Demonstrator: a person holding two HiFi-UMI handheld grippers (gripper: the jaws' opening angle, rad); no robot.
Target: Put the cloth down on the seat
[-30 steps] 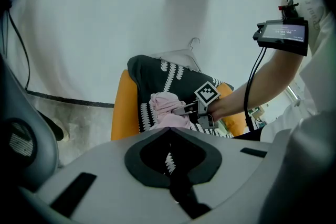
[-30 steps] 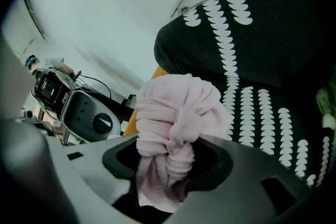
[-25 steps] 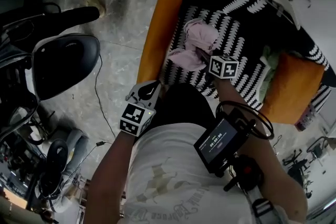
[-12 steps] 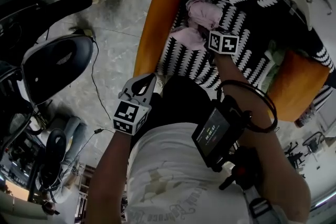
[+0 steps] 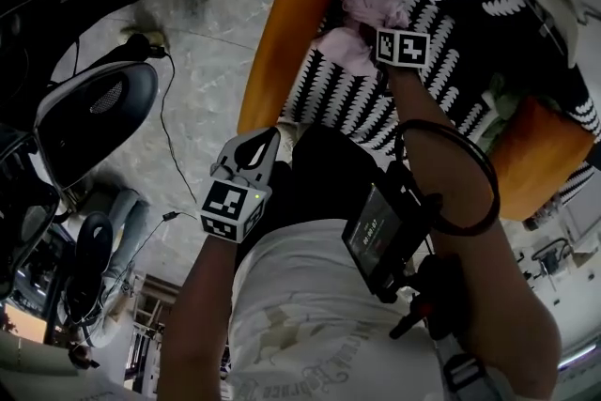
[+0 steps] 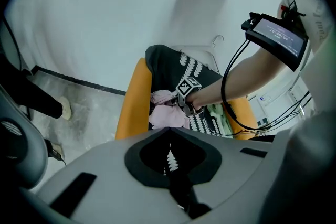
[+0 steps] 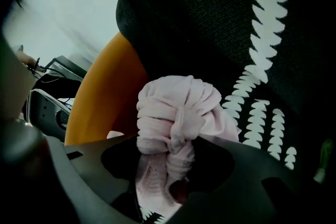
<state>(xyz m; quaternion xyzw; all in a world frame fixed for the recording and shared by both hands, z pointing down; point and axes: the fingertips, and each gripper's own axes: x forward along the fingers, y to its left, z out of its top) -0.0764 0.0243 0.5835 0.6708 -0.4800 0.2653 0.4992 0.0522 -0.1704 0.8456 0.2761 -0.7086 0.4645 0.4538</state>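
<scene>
A bunched pink cloth [image 7: 176, 113] sits twisted between my right gripper's [image 7: 177, 186] jaws, which pinch its lower folds. In the head view the right gripper [image 5: 372, 31] holds the cloth [image 5: 362, 9] low over the black-and-white patterned seat [image 5: 352, 113] of an orange armchair [image 5: 282, 42], near the backrest; part of the cloth rests on the seat. My left gripper [image 5: 270, 138] hangs shut and empty by the chair's front left corner. From the left gripper [image 6: 169, 131] view, the cloth [image 6: 167, 113] lies ahead on the seat [image 6: 202, 123].
A black office chair [image 5: 89, 117] and a floor cable [image 5: 167, 131] are left of the armchair. A green fabric [image 5: 498, 103] lies by the right orange arm [image 5: 535, 155]. A white hanger [image 6: 215, 42] rests on the backrest. A screen device [image 5: 376, 235] is strapped to the right forearm.
The right gripper with the cloth has reached deeper toward the seat's back. The left gripper stays by the chair's front corner.
</scene>
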